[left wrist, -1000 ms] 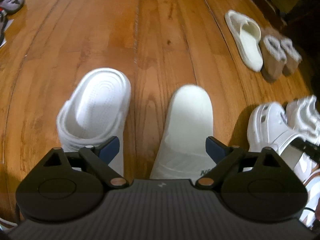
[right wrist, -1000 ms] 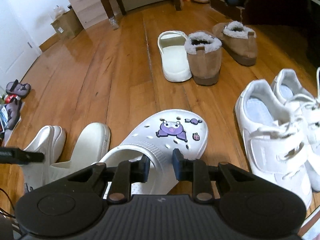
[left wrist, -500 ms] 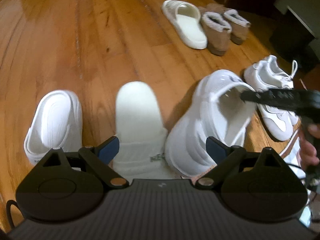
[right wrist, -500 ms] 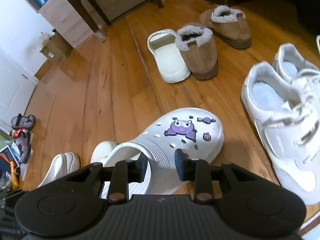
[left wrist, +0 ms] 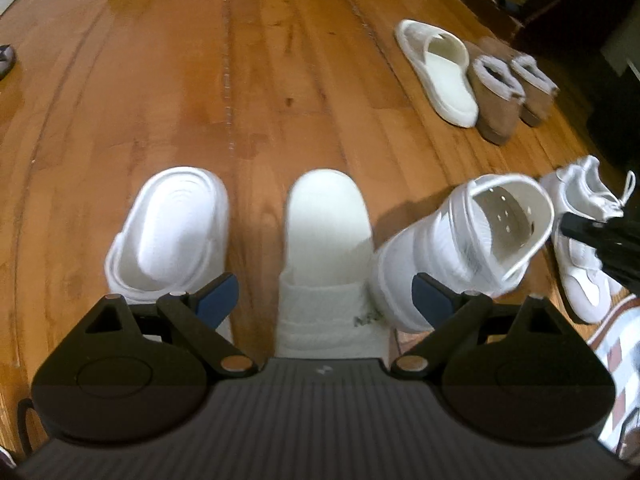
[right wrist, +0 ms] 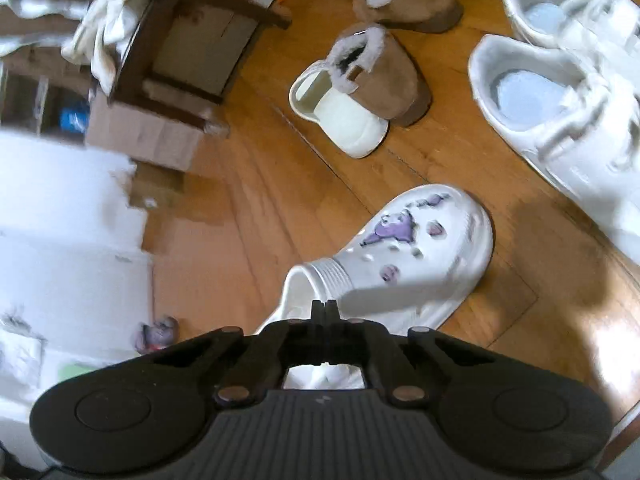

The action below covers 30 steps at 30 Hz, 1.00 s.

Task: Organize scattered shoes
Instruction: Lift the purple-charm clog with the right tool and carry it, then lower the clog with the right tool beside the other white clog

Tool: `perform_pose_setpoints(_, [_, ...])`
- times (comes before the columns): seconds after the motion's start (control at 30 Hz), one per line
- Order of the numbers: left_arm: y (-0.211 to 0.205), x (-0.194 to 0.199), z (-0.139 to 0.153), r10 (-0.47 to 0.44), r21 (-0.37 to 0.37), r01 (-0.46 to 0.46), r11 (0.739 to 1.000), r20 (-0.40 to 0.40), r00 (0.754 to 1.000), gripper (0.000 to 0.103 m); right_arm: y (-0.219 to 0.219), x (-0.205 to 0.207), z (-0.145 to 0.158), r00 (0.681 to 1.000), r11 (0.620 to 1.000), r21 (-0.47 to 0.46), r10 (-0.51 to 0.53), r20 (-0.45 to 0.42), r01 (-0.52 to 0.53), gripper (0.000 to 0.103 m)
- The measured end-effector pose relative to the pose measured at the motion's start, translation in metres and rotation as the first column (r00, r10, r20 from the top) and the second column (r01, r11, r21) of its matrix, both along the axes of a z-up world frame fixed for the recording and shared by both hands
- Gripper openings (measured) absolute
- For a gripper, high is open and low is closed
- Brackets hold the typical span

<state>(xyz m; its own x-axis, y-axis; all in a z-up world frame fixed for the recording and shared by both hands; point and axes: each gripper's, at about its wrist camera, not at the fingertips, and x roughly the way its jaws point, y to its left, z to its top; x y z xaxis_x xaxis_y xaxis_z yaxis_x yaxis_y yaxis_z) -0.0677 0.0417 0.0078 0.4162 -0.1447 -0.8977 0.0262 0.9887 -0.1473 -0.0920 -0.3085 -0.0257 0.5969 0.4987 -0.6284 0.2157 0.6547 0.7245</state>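
The right gripper [right wrist: 325,309] has its fingers pressed together on the heel strap of a white clog [right wrist: 404,264], the one with purple charms on its toe. From the left wrist view that clog [left wrist: 472,240] is tipped up on its side with the opening facing the camera, and the black tip of the right gripper [left wrist: 588,232] sits at its rim.

The left gripper [left wrist: 324,296] is spread wide and holds nothing. Between its blue-padded fingers [left wrist: 218,295] lies a white slide sandal [left wrist: 328,240], toe pointing away. Just outside the left finger rests a white ridged clog [left wrist: 176,224], and just outside the right finger is the tipped clog, its side close against the slide.

Beyond the right gripper's fingers, on the wooden floor [right wrist: 248,216], a cream slide [right wrist: 344,120] lies touching a brown fur-lined slipper [right wrist: 384,68], with a second such slipper [right wrist: 404,0] farther off. To the right of the fingers is a pair of white sneakers [right wrist: 560,120]. To the left stands a dark wooden chair [right wrist: 176,40] by a cardboard box [right wrist: 144,136].
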Motion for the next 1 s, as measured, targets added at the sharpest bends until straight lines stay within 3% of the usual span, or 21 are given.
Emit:
perform_pose_setpoints(0.1, [-0.002, 0.002, -0.006, -0.004, -0.013, 0.004, 1.000, -0.017, 1.000, 0.094, 0.019, 0.000, 0.019, 0.992, 0.970, -0.222, 0.112, 0.060, -0.096, 0.011])
perform_pose_setpoints(0.13, [-0.003, 0.002, -0.006, -0.009, -0.016, 0.009, 1.000, -0.019, 1.000, 0.094, 0.031, 0.001, 0.024, 0.982, 0.941, -0.307, 0.176, 0.072, -0.146, 0.022])
perform_pose_setpoints(0.17, [-0.005, 0.001, -0.007, -0.014, -0.019, 0.014, 1.000, -0.021, 1.000, 0.094, 0.045, 0.002, 0.029, 0.966, 0.898, -0.395, 0.245, 0.077, -0.196, 0.036])
perform_pose_setpoints(0.23, [-0.008, 0.000, -0.007, -0.027, -0.020, 0.026, 0.999, -0.023, 0.999, 0.094, 0.071, 0.007, 0.034, 0.932, 0.796, -0.543, 0.357, 0.067, -0.266, 0.048])
perform_pose_setpoints(0.37, [-0.022, -0.004, -0.003, -0.088, 0.061, 0.087, 0.994, 0.002, 0.996, 0.094, 0.122, 0.023, 0.029, 0.848, 0.512, -0.789, 0.529, -0.023, -0.341, 0.051])
perform_pose_setpoints(0.47, [-0.024, -0.005, -0.004, -0.093, 0.037, 0.093, 0.995, -0.010, 0.996, 0.094, 0.136, 0.047, 0.009, 0.849, 0.408, -0.853, 0.522, -0.076, -0.327, 0.049])
perform_pose_setpoints(0.5, [-0.023, -0.005, -0.005, -0.093, 0.025, 0.093, 0.995, -0.016, 0.996, 0.094, 0.137, 0.057, 0.001, 0.853, 0.399, -0.855, 0.515, -0.091, -0.332, 0.047])
perform_pose_setpoints(0.53, [-0.023, -0.004, -0.006, -0.092, 0.024, 0.093, 0.995, -0.020, 0.996, 0.094, 0.135, 0.065, -0.004, 0.858, 0.427, -0.837, 0.504, -0.093, -0.342, 0.047])
perform_pose_setpoints(0.6, [-0.022, -0.005, -0.006, -0.087, 0.041, 0.088, 0.995, -0.021, 0.996, 0.094, 0.124, 0.084, -0.014, 0.881, 0.555, -0.740, 0.462, -0.106, -0.380, 0.029])
perform_pose_setpoints(0.63, [-0.021, -0.004, -0.007, -0.082, 0.044, 0.083, 0.996, -0.022, 0.996, 0.094, 0.119, 0.088, -0.014, 0.899, 0.609, -0.707, 0.428, -0.090, -0.360, 0.030])
perform_pose_setpoints(0.73, [-0.015, -0.003, -0.007, -0.054, 0.037, 0.055, 0.998, -0.025, 0.998, 0.094, 0.110, 0.081, -0.014, 0.934, 0.669, -0.679, 0.352, -0.069, -0.302, 0.028])
perform_pose_setpoints(0.83, [-0.005, -0.002, -0.007, -0.015, 0.021, 0.016, 1.000, -0.025, 1.000, 0.094, 0.093, 0.072, -0.010, 0.969, 0.753, -0.620, 0.241, -0.051, -0.220, 0.027])
perform_pose_setpoints(0.9, [0.000, -0.001, -0.005, 0.002, 0.021, -0.002, 1.000, -0.017, 1.000, 0.094, 0.075, 0.060, -0.005, 0.988, 0.823, -0.548, 0.142, -0.057, -0.150, 0.026])
perform_pose_setpoints(1.0, [0.008, -0.001, -0.002, 0.027, 0.015, -0.027, 1.000, -0.006, 1.000, 0.094, 0.051, 0.036, -0.002, 0.996, 0.895, -0.439, 0.052, -0.067, -0.076, 0.023])
